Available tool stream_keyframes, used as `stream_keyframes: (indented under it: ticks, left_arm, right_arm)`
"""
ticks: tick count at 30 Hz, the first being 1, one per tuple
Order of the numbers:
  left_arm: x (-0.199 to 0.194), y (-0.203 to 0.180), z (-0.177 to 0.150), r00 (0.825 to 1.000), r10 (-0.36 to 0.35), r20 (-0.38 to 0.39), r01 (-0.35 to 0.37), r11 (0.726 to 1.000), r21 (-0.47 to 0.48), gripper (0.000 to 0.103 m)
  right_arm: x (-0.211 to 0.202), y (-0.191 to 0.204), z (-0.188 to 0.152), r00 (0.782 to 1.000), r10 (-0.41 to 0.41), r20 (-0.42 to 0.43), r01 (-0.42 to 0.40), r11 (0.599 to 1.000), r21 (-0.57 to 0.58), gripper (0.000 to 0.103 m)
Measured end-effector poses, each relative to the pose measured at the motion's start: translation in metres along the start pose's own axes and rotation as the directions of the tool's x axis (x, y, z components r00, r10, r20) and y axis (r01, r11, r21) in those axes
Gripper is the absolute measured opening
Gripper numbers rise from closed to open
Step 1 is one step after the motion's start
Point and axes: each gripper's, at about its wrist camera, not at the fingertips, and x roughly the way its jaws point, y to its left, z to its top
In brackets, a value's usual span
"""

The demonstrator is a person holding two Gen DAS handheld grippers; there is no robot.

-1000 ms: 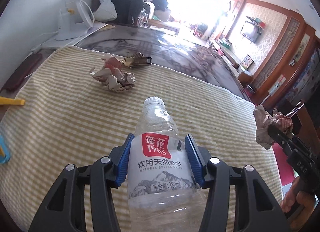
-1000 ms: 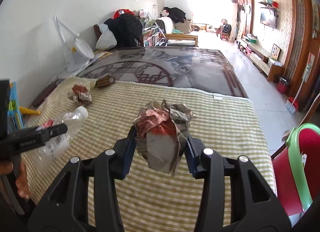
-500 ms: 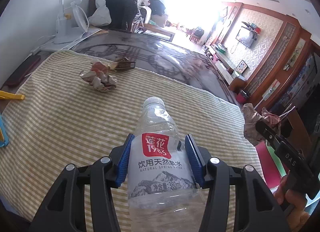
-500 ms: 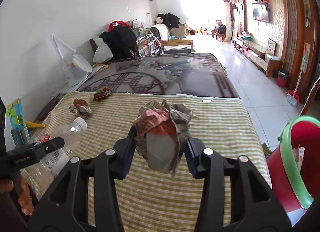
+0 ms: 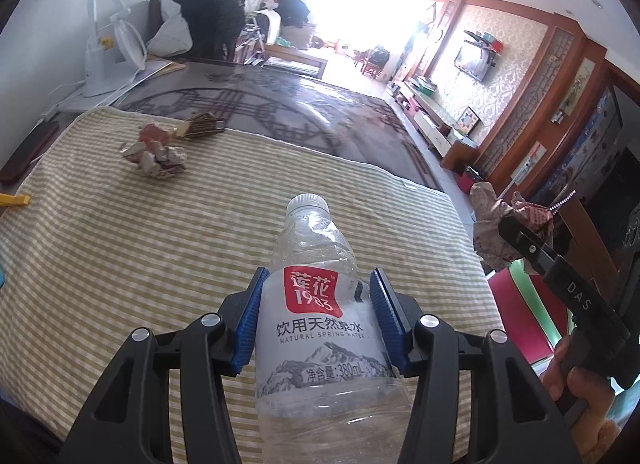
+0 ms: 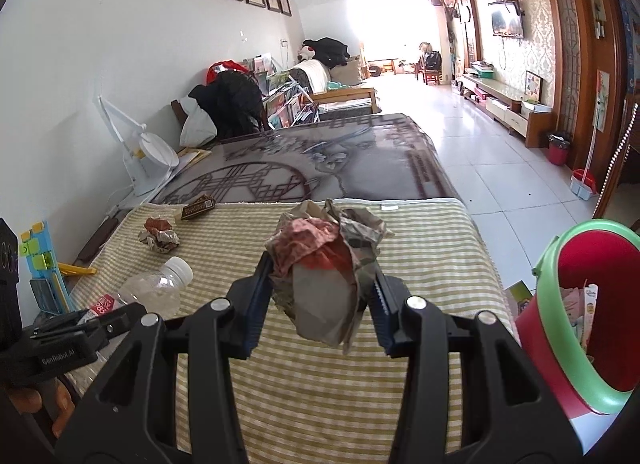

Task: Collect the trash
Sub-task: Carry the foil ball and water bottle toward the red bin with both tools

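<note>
My left gripper (image 5: 316, 316) is shut on a clear plastic water bottle (image 5: 320, 328) with a red label, held above the striped cloth. My right gripper (image 6: 320, 300) is shut on a crumpled paper wad (image 6: 324, 264), held above the cloth near the table's right edge. The wad also shows in the left wrist view (image 5: 496, 224), and the bottle in the right wrist view (image 6: 156, 288). A red bin with a green rim (image 6: 560, 312) stands off the right edge, with trash inside. A second crumpled paper wad (image 5: 156, 152) lies on the cloth far left.
A striped cloth (image 5: 140, 244) covers the near table. A small dark box (image 6: 198, 206) lies at its far edge. A white desk fan (image 6: 148, 156) stands by the wall. Blue and yellow items (image 6: 40, 264) sit at the left edge.
Both grippers have risen and moved right with their loads. The red bin has come further into the right wrist view. The wad on the cloth looks farther away.
</note>
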Motion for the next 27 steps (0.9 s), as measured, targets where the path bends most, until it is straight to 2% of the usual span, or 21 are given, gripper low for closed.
stream_keyframes:
  ticks: [13,27]
  left_arm:
    - [0.010,-0.047,-0.008,0.998,-0.047,-0.037,0.050,0.996,0.074,0.049]
    - [0.016,-0.101,-0.005,0.993,-0.112,-0.027,0.115,0.981,0.159,0.049]
  right_arm:
    - [-0.016,-0.038,0.000,0.999,-0.035,0.024,0.033,0.997,0.070,0.044]
    - [-0.035,-0.090,-0.009,0.993,-0.113,0.034,0.108,0.984,0.141,0.044]
